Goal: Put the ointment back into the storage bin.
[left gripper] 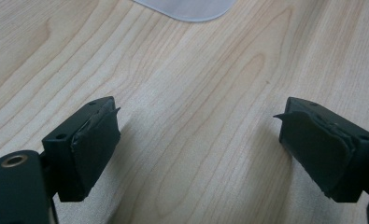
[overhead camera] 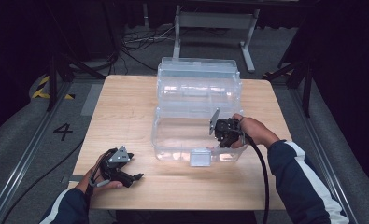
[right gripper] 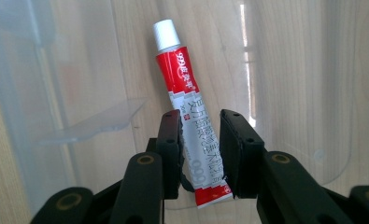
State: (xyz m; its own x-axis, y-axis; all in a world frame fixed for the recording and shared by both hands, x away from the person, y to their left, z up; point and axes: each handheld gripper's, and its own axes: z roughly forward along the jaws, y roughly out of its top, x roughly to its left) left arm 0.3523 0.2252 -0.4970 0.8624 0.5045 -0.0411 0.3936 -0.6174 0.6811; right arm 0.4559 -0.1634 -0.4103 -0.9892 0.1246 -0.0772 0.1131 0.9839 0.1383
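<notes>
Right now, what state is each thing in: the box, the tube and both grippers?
Clear plastic box: on the table, lid swung open behind it.
Red and white tube: white cap on, held over the inside of the box.
Right gripper: fingers shut on the tube's lower end.
Left gripper: fingers open, nothing between them, over bare table.

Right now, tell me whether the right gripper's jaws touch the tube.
Touching. The right gripper view shows the right gripper with both jaws pressed against the red-and-white tube.
</notes>
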